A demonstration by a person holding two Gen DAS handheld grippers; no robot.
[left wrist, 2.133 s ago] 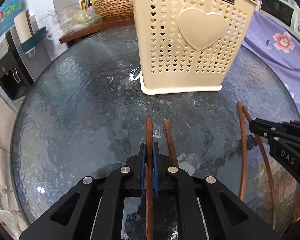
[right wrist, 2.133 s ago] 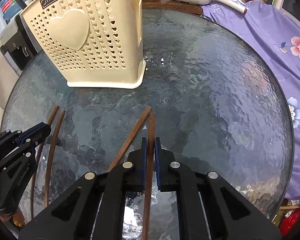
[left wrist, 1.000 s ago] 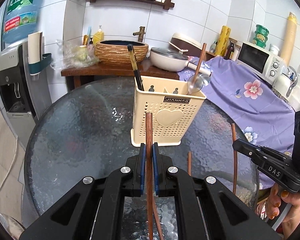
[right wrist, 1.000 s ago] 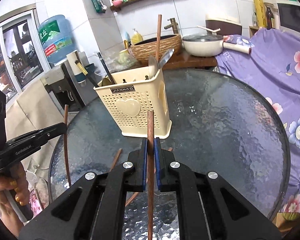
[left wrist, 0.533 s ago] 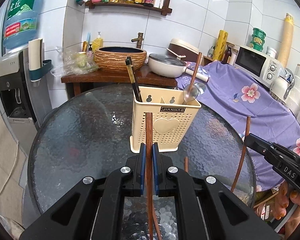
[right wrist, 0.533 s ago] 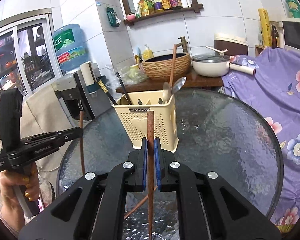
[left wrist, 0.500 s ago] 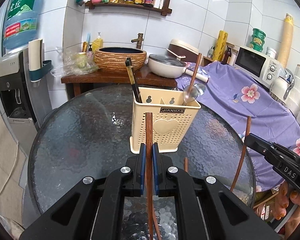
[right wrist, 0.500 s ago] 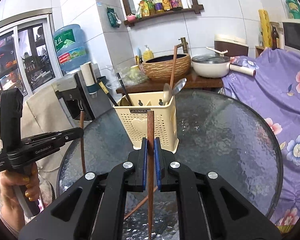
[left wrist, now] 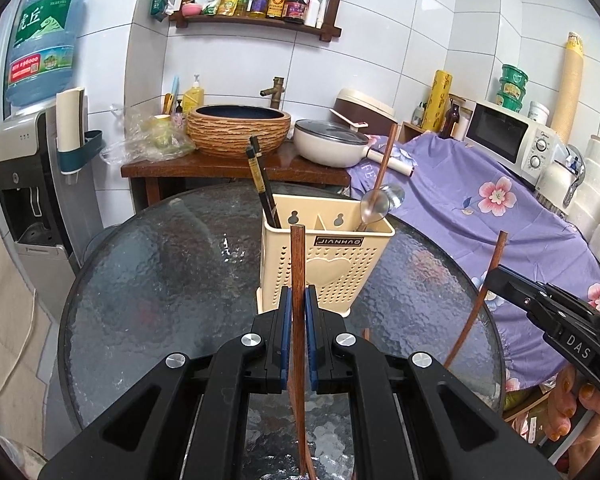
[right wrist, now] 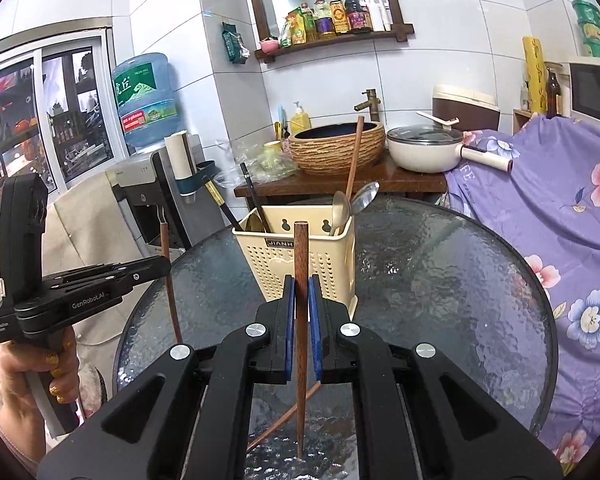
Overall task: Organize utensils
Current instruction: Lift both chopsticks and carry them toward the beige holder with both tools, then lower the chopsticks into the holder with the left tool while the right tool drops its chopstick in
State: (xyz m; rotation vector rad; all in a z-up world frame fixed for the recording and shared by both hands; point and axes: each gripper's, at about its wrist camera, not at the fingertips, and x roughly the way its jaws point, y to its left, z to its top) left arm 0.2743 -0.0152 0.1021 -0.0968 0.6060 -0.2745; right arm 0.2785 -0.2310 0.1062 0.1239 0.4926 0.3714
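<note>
Left wrist view cuts off the lower end of the brown chopstick [left wrist: 298, 280] pinched upright in the left gripper [left wrist: 299, 308]; the stick runs down behind the black fingers and out of the bottom edge. At the right edge the right gripper [left wrist: 500, 276] shows only in part, its jaws pressed on a second chopstick [left wrist: 488, 280] that leans left at the bottom. A third chopstick [left wrist: 366, 336] on the glass table [left wrist: 172, 280] is barely visible behind the fingers.

Right wrist view shows that loose stick [right wrist: 288, 420] more fully, slanting across the near glass under the right gripper [right wrist: 301, 300], which clamps its own chopstick [right wrist: 301, 272] with the tip close above or touching the table; which is unclear. It also shows the hand [right wrist: 32, 368] on the left gripper's [right wrist: 162, 266] handle, at far left.

Both views place the cream utensil holder [left wrist: 328, 256] beyond the held sticks, mid-table, with spoons [right wrist: 352, 204] and dark chopsticks [left wrist: 262, 184] inside; its compartments are partly hidden.
</note>
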